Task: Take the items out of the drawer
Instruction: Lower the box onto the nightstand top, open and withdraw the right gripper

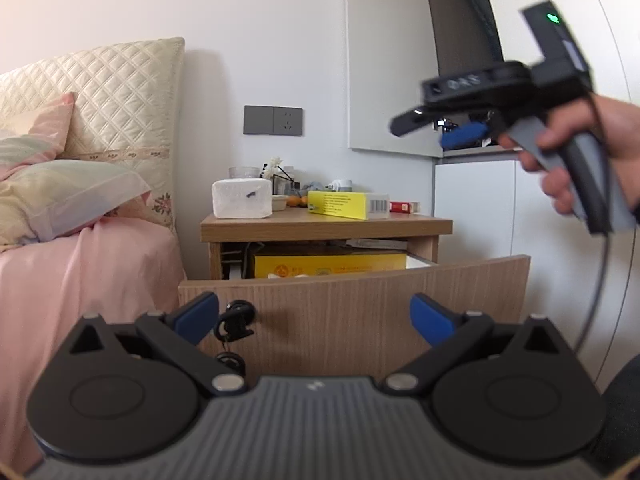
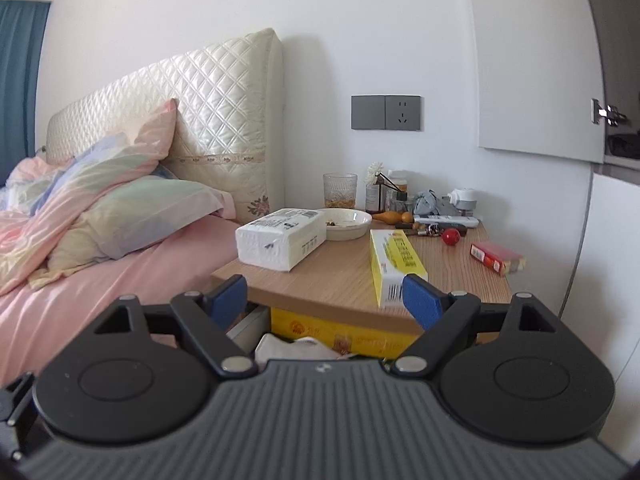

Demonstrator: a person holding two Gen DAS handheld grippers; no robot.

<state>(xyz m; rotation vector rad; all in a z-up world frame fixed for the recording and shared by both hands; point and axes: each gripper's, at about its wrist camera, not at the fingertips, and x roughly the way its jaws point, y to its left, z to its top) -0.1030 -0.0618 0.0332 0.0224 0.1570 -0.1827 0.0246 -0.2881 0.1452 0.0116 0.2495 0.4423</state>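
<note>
**Q:** Claws first: what are the two grippers doing?

**A:** Both stand with their blue pads wide apart and hold nothing. From its own camera, the left gripper sits low in front of the drawer's wooden front panel. The right gripper, seen from its own camera, hovers above the open drawer, level with the front edge of the nightstand top.

**Q:** Largest things first, what surrounds them?

**A:** A bed with pink sheets lies along the nightstand's left side. The nightstand stands against a white wall. Its drawer is pulled out toward the viewer.

**Q:** What is in the drawer?

**A:** A large yellow box fills much of the back. In front of it lies something white and crumpled; I cannot tell what it is.

**Q:** And on the nightstand top?

**A:** A white tissue pack near the front left corner, a long yellow carton reaching the front edge, a white dish behind them, a red packet near the right edge, and small clutter along the back edge.

**Q:** How far along is the task?

**A:** Early, I judge. The drawer is open, but its contents remain inside and neither claw grips anything. Reaching in, grasping and lifting out are all left.
</note>
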